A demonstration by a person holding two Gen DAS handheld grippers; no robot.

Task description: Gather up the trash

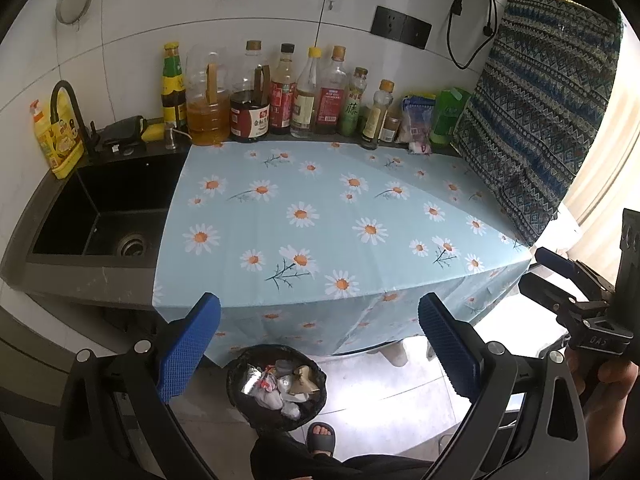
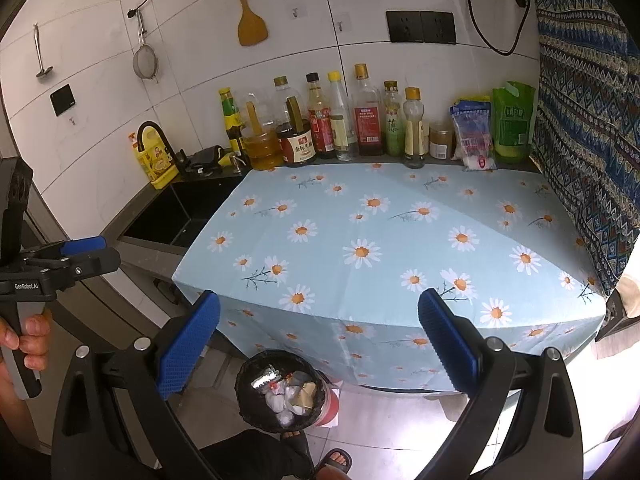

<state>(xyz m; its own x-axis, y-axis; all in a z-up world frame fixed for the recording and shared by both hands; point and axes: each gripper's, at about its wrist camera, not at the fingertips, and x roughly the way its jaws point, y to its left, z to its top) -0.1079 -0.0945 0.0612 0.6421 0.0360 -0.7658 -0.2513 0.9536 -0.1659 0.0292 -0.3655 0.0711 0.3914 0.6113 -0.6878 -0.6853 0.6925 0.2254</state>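
Both claws sat wide apart and empty. The left claw (image 1: 319, 346) hung over the surface edge, with the trash bin (image 1: 276, 386) on the floor just past its fingers, at 6 o'clock in its view. The right claw (image 2: 319, 344) had the bin (image 2: 280, 392) at about 7 o'clock. The trash (image 1: 276, 384) was crumpled paper, foil and wrappers, all already inside the bin. We saw no loose scrap on the daisy cloth (image 1: 320, 220), so we judged the collecting mostly done. The bin opening faced straight up with no long axis to align, and the left claw looked nearer. The right view alone showed a red side on the bin; the left view alone showed the sink (image 1: 104, 216) drain.
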